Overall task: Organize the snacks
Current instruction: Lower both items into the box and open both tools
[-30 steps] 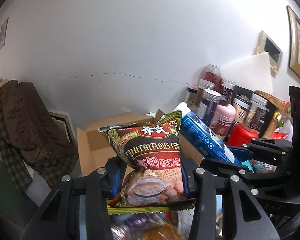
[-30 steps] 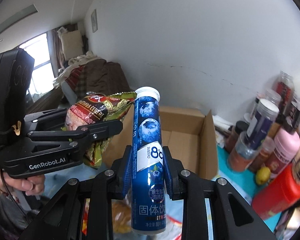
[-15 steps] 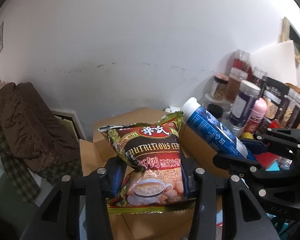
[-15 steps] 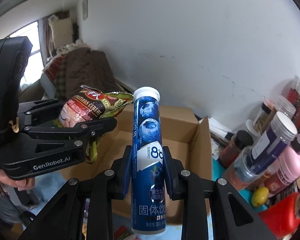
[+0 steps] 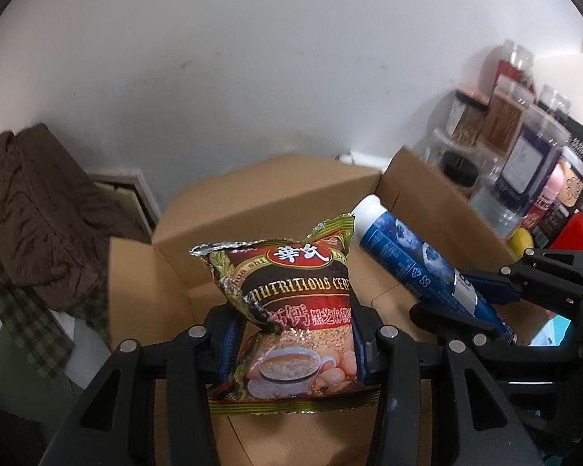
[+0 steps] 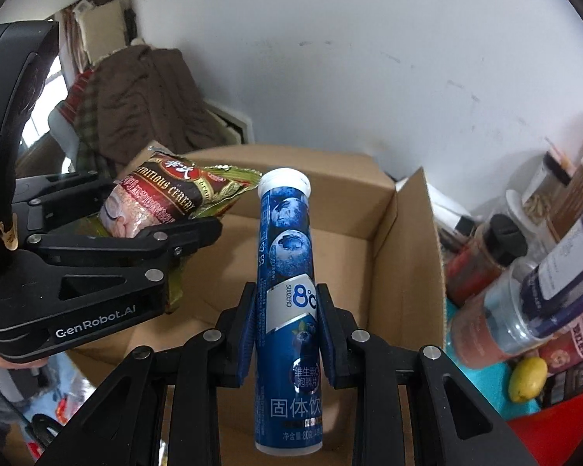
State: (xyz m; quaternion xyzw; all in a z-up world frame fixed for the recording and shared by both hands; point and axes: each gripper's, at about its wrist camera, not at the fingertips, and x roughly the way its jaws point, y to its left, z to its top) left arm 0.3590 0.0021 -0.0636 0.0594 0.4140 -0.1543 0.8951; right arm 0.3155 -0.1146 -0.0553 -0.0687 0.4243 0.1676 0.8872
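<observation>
- Since a second ago both grippers have come forward over the cardboard box (image 5: 283, 190); its walls now fill the lower half of each view, where before only its top edges showed behind the held things.
- The left gripper (image 5: 291, 334) has its jaws clenched on a cereal packet (image 5: 295, 310), gripped at the packet's waist, upright, its crimped top edge free above the fingers.
- The right gripper (image 6: 285, 334) has its jaws clenched on a blue tablet tube (image 6: 287, 303), held near its middle, white cap up, lower end hanging below the fingers.
- In the left wrist view the tube (image 5: 412, 260) slants just to the right of the packet, its cap close to the packet's top right corner; I cannot tell whether they touch.
- In the right wrist view the left gripper (image 6: 109, 248) sits to the left of the tube, with the packet (image 6: 163, 198) above the box's left side.
- The box stands open, flaps up: a tall flap (image 6: 416, 240) on the right, a back wall (image 6: 291, 171) near the white room wall. Bare cardboard floor (image 6: 342, 268) shows between the tube and the right flap.
- Just beyond the right flap, jars and bottles (image 6: 524, 291) crowd close to the box's edge on the teal bench (image 6: 482, 388), with a yellow lemon (image 6: 526, 378) among them.
- To the left of the box, a brown coat (image 5: 31, 209) is heaped.
</observation>
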